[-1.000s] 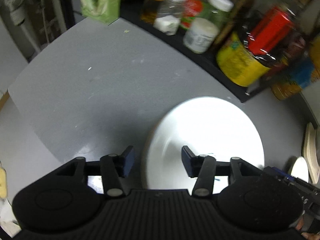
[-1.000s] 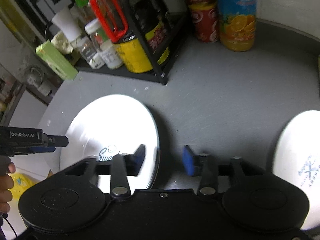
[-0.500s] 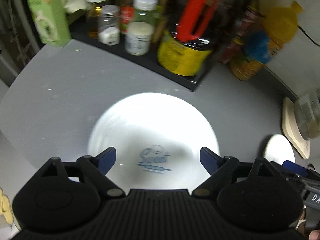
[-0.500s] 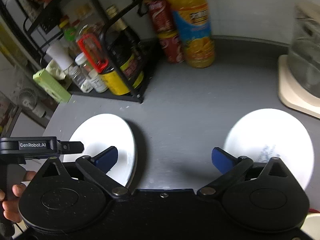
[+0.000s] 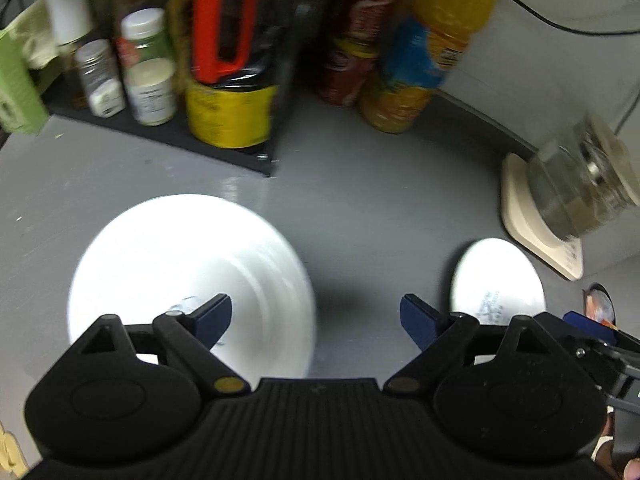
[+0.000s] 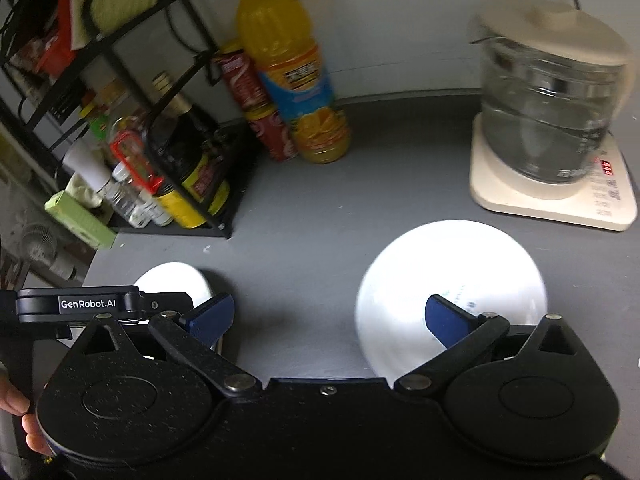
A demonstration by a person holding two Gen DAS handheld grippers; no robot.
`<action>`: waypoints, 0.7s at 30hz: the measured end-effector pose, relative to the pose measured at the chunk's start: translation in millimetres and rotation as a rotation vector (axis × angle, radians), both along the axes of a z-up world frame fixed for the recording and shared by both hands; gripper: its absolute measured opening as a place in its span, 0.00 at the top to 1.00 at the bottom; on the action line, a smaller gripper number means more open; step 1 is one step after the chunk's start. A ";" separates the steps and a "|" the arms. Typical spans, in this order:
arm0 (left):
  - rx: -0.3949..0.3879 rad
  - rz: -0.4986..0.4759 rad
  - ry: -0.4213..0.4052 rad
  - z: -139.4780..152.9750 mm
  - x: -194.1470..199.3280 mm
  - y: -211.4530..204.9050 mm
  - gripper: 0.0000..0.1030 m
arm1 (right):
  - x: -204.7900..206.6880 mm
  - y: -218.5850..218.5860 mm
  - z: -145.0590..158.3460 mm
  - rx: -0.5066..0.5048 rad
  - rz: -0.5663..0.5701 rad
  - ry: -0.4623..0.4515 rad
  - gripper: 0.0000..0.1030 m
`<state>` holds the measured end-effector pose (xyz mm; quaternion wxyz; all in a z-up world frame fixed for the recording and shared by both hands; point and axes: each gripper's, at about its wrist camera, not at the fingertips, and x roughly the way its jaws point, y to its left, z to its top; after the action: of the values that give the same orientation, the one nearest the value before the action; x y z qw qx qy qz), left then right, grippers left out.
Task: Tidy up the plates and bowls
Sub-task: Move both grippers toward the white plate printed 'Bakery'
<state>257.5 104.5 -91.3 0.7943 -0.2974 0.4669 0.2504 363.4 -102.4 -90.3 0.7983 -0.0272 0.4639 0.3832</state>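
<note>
Left gripper [image 5: 316,316] jaws spread wide, empty, over grey counter [image 5: 360,208] with large white plate [image 5: 188,276] lower left; right gripper [image 6: 330,316] likewise wide, empty, small white plate [image 6: 452,276] lower right.

Grey countertop [image 6: 304,248]: smooth, matt with a dull sheen. Both round white plates [image 5: 188,276] [image 6: 452,280]: glossy, glazed-ceramic look, blown out by glare. Black gripper bodies [image 6: 328,420]: matt plastic, fine speckled texture; left one ribbed [image 5: 316,424]. Blue finger pads [image 6: 444,318]: matt. Clear kettle [image 6: 548,120]: glass-like, cream glossy plastic base. Black wire rack [image 6: 172,60]: painted metal. Orange juice bottle [image 6: 296,68]: clear plastic.
</note>
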 end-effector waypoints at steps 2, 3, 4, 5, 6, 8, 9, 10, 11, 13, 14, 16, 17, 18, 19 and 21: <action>-0.003 -0.019 -0.004 0.4 8.2 -5.0 0.13 | 3.8 -6.6 1.2 -0.003 -0.020 -0.005 0.00; -0.003 -0.028 -0.006 0.8 12.3 -7.0 0.13 | 5.7 -10.3 1.9 0.000 -0.031 -0.005 0.00; -0.004 -0.038 -0.008 0.7 16.4 -9.3 0.13 | 7.9 -13.8 2.2 0.002 -0.043 -0.003 0.00; -0.005 -0.047 -0.009 0.5 20.0 -11.3 0.13 | 9.6 -16.6 2.6 0.004 -0.051 -0.004 0.00; -0.006 -0.059 -0.010 0.5 24.2 -13.9 0.13 | 11.4 -19.5 2.8 0.005 -0.060 -0.006 0.00; -0.009 -0.078 -0.005 -0.8 33.2 -18.1 0.13 | 15.9 -26.0 2.3 0.003 -0.088 -0.006 0.00; -0.010 -0.088 -0.004 -1.8 37.4 -19.8 0.13 | 18.7 -30.4 1.7 0.004 -0.106 -0.001 0.00; -0.008 -0.099 0.000 -3.5 42.6 -21.6 0.13 | 21.7 -33.9 0.6 0.003 -0.124 0.003 0.00; -0.005 -0.107 0.006 -4.7 46.8 -23.5 0.13 | 24.1 -37.4 -0.3 0.000 -0.141 0.006 0.00; -0.005 -0.129 0.014 -7.8 57.0 -27.9 0.13 | 29.8 -44.1 -2.8 -0.009 -0.174 0.011 0.00; -0.010 -0.137 0.014 -9.1 61.0 -29.4 0.13 | 32.6 -47.4 -3.8 -0.011 -0.189 0.015 0.00; -0.019 -0.156 0.012 -11.8 68.9 -32.6 0.13 | 38.6 -54.6 -5.9 -0.015 -0.220 0.021 0.00; -0.022 -0.169 0.008 -13.1 73.7 -34.6 0.13 | 41.6 -57.1 -6.8 -0.019 -0.233 0.023 0.00; -0.024 -0.180 0.006 -14.4 77.4 -36.2 0.13 | 44.6 -59.8 -7.8 -0.021 -0.246 0.025 0.01; -0.027 -0.190 0.006 -16.2 82.4 -38.4 0.13 | 47.4 -63.0 -9.0 -0.022 -0.258 0.029 0.01; -0.036 -0.204 0.003 -18.8 89.9 -42.0 0.13 | 54.2 -68.7 -12.0 -0.028 -0.284 0.045 0.04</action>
<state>347.4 62.5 -110.0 0.8095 -0.2622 0.5002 0.1605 417.6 -171.1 -102.4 0.8333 0.0360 0.4862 0.2604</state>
